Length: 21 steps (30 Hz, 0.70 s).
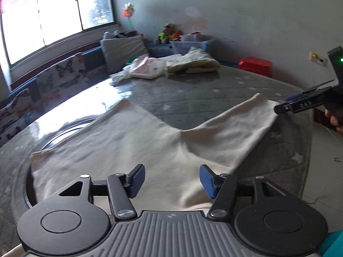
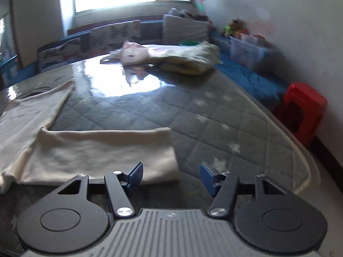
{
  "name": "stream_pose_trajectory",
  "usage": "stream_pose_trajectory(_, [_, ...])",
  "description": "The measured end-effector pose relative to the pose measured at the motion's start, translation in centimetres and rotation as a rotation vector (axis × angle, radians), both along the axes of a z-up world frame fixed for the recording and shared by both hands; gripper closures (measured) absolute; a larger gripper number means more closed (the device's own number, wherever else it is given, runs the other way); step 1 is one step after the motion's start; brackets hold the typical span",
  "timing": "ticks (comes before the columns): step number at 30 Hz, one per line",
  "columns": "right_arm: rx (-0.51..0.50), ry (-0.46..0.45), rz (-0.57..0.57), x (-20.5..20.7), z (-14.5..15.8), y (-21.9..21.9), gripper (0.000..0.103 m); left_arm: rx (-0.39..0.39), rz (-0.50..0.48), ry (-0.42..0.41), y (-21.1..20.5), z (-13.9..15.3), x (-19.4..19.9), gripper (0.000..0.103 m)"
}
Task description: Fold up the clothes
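Note:
A cream pair of trousers point(image 1: 133, 141) lies flat on the grey quilted mattress point(image 1: 203, 94), its two legs spread in a V away from me. My left gripper point(image 1: 172, 180) is open and empty, just above the waist end. My right gripper point(image 2: 171, 178) is open and empty at the near corner of the right trouser leg point(image 2: 103, 152). It also shows in the left wrist view point(image 1: 280, 109), at the end of that leg. The other leg point(image 2: 32, 115) lies at the left.
A pile of folded and loose clothes point(image 1: 171, 66) sits at the far end of the mattress. A red plastic stool point(image 2: 302, 111) stands on the floor at the right. Cushions point(image 1: 122, 51), a clear storage bin point(image 1: 193, 45) and toys line the far wall.

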State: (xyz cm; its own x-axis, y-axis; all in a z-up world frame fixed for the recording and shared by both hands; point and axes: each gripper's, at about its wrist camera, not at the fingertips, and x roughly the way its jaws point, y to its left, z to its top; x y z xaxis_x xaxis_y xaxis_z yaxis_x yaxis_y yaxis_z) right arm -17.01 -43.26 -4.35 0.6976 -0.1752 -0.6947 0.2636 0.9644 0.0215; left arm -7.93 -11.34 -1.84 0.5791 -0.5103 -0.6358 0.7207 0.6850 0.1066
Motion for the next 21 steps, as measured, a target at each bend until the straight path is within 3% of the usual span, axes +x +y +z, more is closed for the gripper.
stream_pose_trajectory(2, [0.034, 0.006, -0.016, -0.3, -0.4, -0.6, 0.057, 0.005, -0.031, 0.004, -0.8, -0.4, -0.2, 0.050])
stream_pose_trajectory(6, [0.056, -0.014, -0.015, -0.2, -0.7, -0.5, 0.067, 0.013, -0.076, 0.019, -1.8, -1.0, -0.5, 0.053])
stream_pose_trajectory(8, [0.064, -0.020, 0.001, 0.2, -0.7, -0.3, 0.086, 0.021, -0.086, 0.023, -1.9, -1.3, -0.6, 0.053])
stream_pose_trajectory(10, [0.048, -0.019, 0.019, 0.5, -0.6, 0.1, 0.091, 0.026, -0.098, 0.027, -1.9, -1.5, -0.7, 0.053])
stream_pose_trajectory(15, [-0.032, -0.052, 0.002, 1.2, 0.3, -0.5, 0.093, 0.037, -0.120, 0.047, -1.8, -2.1, -0.9, 0.054])
stream_pose_trajectory(21, [0.036, -0.044, -0.027, 1.8, -1.1, -1.5, 0.089, 0.039, -0.130, 0.056, -1.8, -2.2, -1.1, 0.052])
